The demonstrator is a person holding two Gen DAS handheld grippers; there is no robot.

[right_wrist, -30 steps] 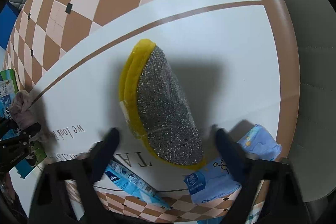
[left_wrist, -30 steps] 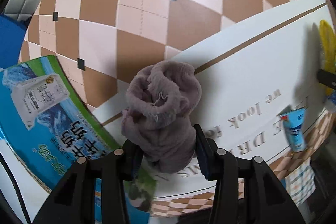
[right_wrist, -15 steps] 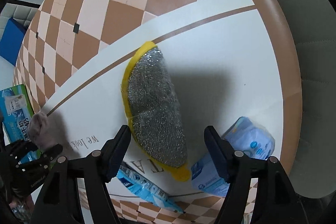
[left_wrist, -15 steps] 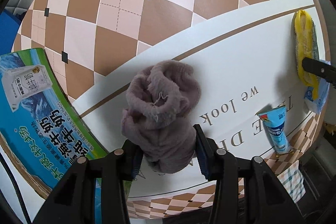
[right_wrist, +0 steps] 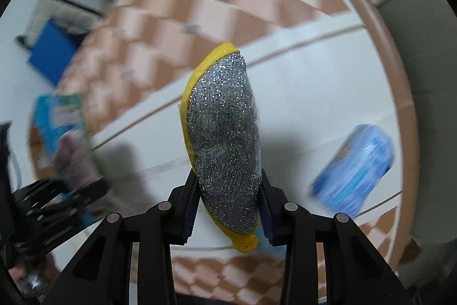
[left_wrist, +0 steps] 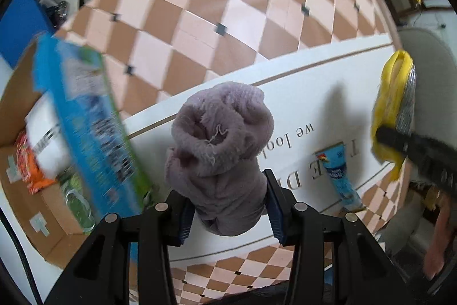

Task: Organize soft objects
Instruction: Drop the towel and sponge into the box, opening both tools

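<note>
My left gripper (left_wrist: 227, 207) is shut on a fuzzy mauve rolled sock (left_wrist: 220, 153) and holds it above the white table top (left_wrist: 300, 102). My right gripper (right_wrist: 228, 207) is shut on a yellow sponge with a silver scouring face (right_wrist: 225, 139), lifted off the table. The sponge and the right gripper's finger also show at the far right of the left wrist view (left_wrist: 392, 107). The left gripper with the sock shows blurred at the left of the right wrist view (right_wrist: 71, 162).
An open cardboard box (left_wrist: 25, 176) with a blue-green flap (left_wrist: 85, 127) and snack packets stands left of the table. A blue tube (left_wrist: 340, 179) lies on the table. A blue packet (right_wrist: 357, 167) lies at right. A grey chair (right_wrist: 422, 47) stands beyond.
My right gripper has shut on the sponge and lifted it. My left gripper has carried the sock upward and leftward, bringing the open box into view.
</note>
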